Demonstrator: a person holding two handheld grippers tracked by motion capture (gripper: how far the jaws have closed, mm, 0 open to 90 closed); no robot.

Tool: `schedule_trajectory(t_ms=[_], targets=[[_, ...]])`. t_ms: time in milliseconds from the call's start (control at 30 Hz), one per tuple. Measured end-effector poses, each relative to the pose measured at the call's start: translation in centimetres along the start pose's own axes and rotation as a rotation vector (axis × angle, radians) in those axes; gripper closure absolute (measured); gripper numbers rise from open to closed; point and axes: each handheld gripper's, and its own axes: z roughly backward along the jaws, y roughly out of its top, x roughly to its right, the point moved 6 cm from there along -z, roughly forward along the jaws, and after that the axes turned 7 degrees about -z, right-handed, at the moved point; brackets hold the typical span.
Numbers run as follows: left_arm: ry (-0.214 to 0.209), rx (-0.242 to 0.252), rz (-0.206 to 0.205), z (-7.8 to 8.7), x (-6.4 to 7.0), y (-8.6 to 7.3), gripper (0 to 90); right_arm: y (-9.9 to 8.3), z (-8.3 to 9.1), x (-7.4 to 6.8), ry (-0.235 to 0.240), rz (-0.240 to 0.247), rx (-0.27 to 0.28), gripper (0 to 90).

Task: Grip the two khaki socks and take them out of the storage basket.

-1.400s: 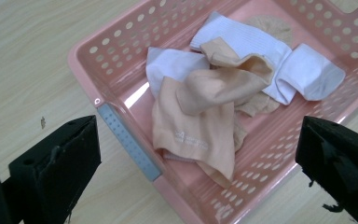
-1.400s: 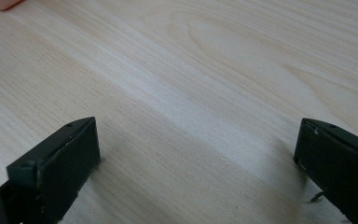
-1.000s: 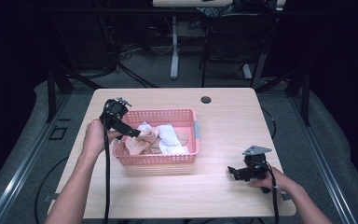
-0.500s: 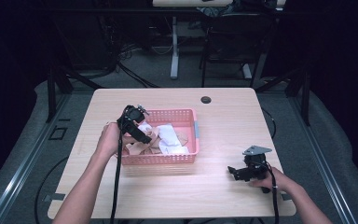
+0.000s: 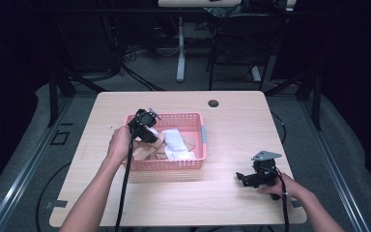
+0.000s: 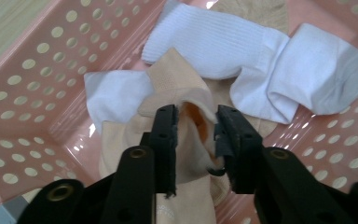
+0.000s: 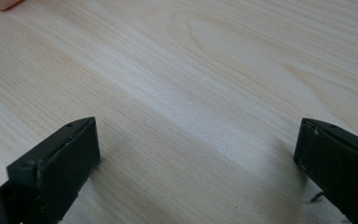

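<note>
A pink perforated basket point(image 5: 193, 163) sits left of centre on the wooden table point(image 5: 222, 203). White socks point(image 6: 261, 60) and a beige sock point(image 6: 177, 77) lie in it. My left gripper point(image 5: 149, 134) reaches into the basket's left half. In the left gripper view its jaws point(image 6: 196, 126) stand close together, with a raised fold of the beige sock pinched between them. My right gripper point(image 5: 245, 177) rests near the table's front right, apart from the basket. Its jaws point(image 7: 196, 154) are spread wide over bare wood with nothing between them.
A small dark grommet point(image 5: 213, 103) is set in the table near its far edge. Beyond the table are desk legs, cables and a dark floor. Bare wood lies between the basket and the right gripper.
The left hand has carried its gripper from the basket's left rim rightwards into the basket, over the socks. The right gripper has stayed where it was.
</note>
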Motion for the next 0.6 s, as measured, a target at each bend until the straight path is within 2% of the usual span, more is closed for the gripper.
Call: schedule_trajectory(t_ms=[67,200,333,567,600], targets=[[-0.019,-0.013,0.005,-0.2,0.0,-0.2,78.1,0.0,0.0,0.0,-0.001,-0.001,0.001,0.0],[-0.028,-0.024,0.012,-0.2,-0.2,-0.6,85.5,0.0,0.0,0.0,0.000,0.000,0.000,0.0],[-0.045,-0.029,0.028,0.2,-0.4,-0.9,86.5,0.0,0.0,0.0,0.000,0.000,0.000,0.0],[-0.035,-0.021,0.031,1.6,-0.8,-1.0,86.5,0.0,0.0,0.0,0.003,-0.002,0.002,0.0],[-0.033,-0.008,0.037,2.0,-1.0,-1.0,86.5,0.0,0.0,0.0,0.000,0.000,-0.001,0.0]])
